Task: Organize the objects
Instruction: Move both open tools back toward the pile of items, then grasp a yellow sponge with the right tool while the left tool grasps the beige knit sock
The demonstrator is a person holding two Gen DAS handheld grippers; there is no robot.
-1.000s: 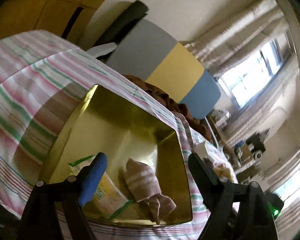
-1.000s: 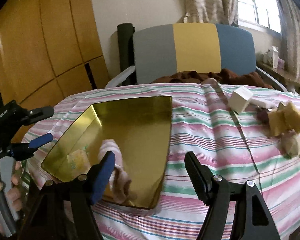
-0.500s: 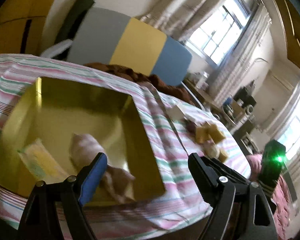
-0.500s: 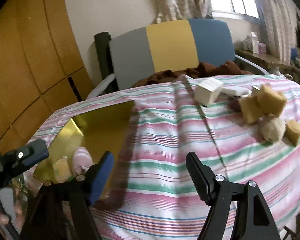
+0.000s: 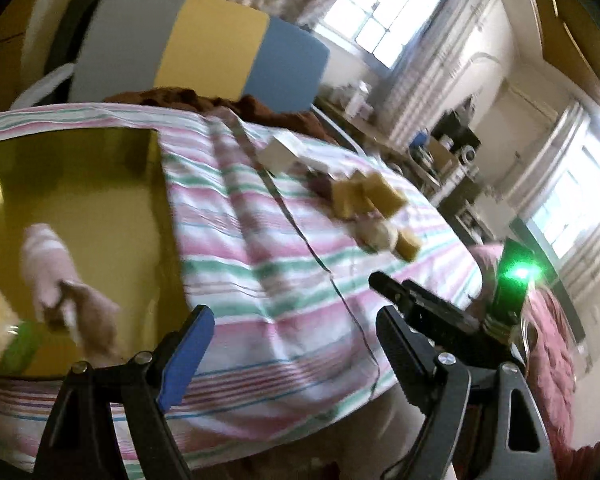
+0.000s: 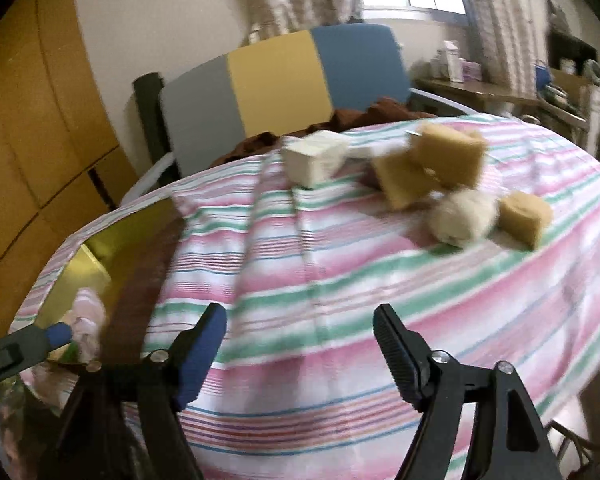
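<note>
Swung away from the gold tray (image 5: pixel 80 184) over the last second: earlier filling both wrist views, now pushed to the left edge, with the loose pile at the far right of the striped desk (image 6: pixel 340 280) brought toward centre. Left in the tray: a pink striped sock (image 5: pixel 56 272) and a yellow-and-green packet (image 5: pixel 4 332). Probably means those two count as sorted and the next pick lies in the pile.

Right gripper (image 6: pixel 300 344): jaws apart and opening wider, nothing between them, only bare cloth below. Left gripper (image 5: pixel 292 344): jaws apart too, empty, hovering near the desk's front edge.

Pile well apart from both grippers: a white box (image 6: pixel 314 160), two tan sponge blocks (image 6: pixel 446 152) leaning together, a cream fluffy ball (image 6: pixel 462 220) touching them, and a smaller tan cylinder-like piece (image 6: pixel 524 216) just beside the ball.

White box: long axis running roughly left to right across the right wrist view, one short end turned toward the camera. Ball: no long axis to speak of. Small tan piece: apparently standing on end, though too blurred to be sure.
</note>
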